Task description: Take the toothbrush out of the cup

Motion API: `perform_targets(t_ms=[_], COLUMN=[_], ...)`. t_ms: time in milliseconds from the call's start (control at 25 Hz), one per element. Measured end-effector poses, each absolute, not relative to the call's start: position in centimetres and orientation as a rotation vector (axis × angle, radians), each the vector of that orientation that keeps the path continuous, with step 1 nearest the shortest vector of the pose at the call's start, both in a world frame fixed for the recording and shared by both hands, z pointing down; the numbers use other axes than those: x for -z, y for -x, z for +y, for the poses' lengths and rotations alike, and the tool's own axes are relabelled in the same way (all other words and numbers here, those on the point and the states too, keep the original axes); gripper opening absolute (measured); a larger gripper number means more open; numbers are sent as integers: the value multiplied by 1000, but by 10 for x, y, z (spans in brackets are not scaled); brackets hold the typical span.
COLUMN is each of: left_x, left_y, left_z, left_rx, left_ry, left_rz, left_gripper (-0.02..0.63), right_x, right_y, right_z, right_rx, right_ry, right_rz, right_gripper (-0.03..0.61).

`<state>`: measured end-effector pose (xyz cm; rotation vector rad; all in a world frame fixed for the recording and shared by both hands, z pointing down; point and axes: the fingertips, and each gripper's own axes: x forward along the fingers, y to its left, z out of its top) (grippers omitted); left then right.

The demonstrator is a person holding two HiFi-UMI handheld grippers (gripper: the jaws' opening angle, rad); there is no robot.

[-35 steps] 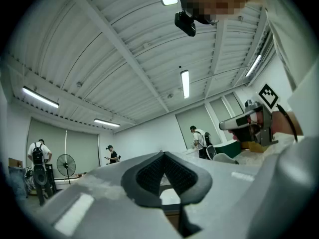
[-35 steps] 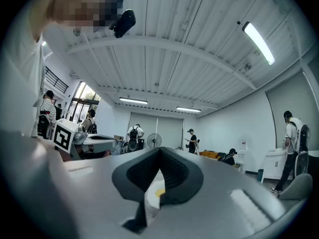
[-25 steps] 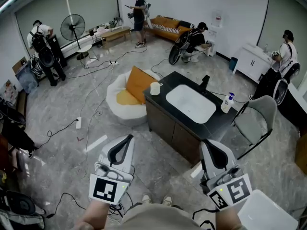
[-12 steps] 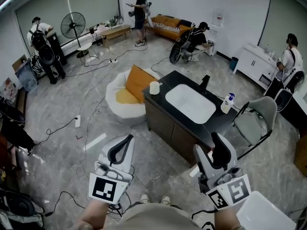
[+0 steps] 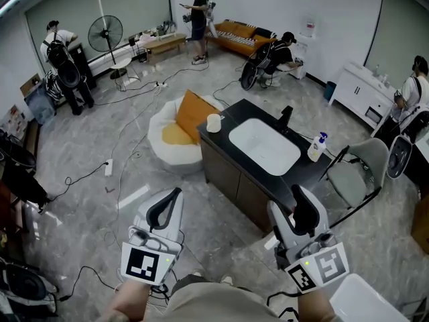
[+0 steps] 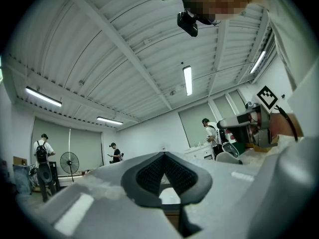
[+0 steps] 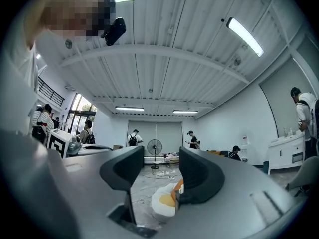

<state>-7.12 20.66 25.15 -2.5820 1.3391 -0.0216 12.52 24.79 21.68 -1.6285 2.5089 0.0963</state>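
A white cup [image 5: 214, 123] stands on the left corner of a black washstand counter [image 5: 221, 147], some way ahead of both grippers. I cannot make out a toothbrush in it at this distance. My left gripper [image 5: 176, 193] is held low over the floor, left of the counter, with its jaws shut and nothing between them; the left gripper view shows the left gripper [image 6: 163, 156] with its tips meeting. My right gripper [image 5: 293, 203] hovers near the counter's front corner, open and empty. In the right gripper view, the right gripper [image 7: 162, 158] shows a clear gap.
The counter holds a white sink basin [image 5: 265, 146], a dark faucet [image 5: 286, 116] and a soap bottle [image 5: 315, 146]. A grey chair [image 5: 355, 173] stands to its right, a white beanbag with an orange cushion [image 5: 173, 139] to its left. Cables cross the floor; several people stand around the room.
The right gripper's jaws have gone from shut to open. Both grippers have edged forward toward the counter; the left one stays shut.
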Motion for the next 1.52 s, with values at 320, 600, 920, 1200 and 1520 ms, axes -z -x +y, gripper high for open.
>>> perform_targets(t_ms=[320,600,920,1200,1520], left_x=[-263,-280,-297,-296,-286], left_y=[56,46,38,54,81], left_z=[200,168,109,17,-105], left_rx=[21,21,24,31,34], left_ry=[2539,2533,2558,2597,2627], left_rz=[1380,1404,1360,1351,1302], left_gripper=[2,2,2,2,2], right_x=[-235,-252,-278,-275,-259], right_y=[-138,-147,-141,-125,-93], right_z=[233,198,132,40,-78], right_rx=[-87,-91,-39,-8,-27], right_ry=[1558,1543,1556,1599,1657], right_rz=[2570,2576,2601,2604,2592], right_gripper=[216,221,215,215,212])
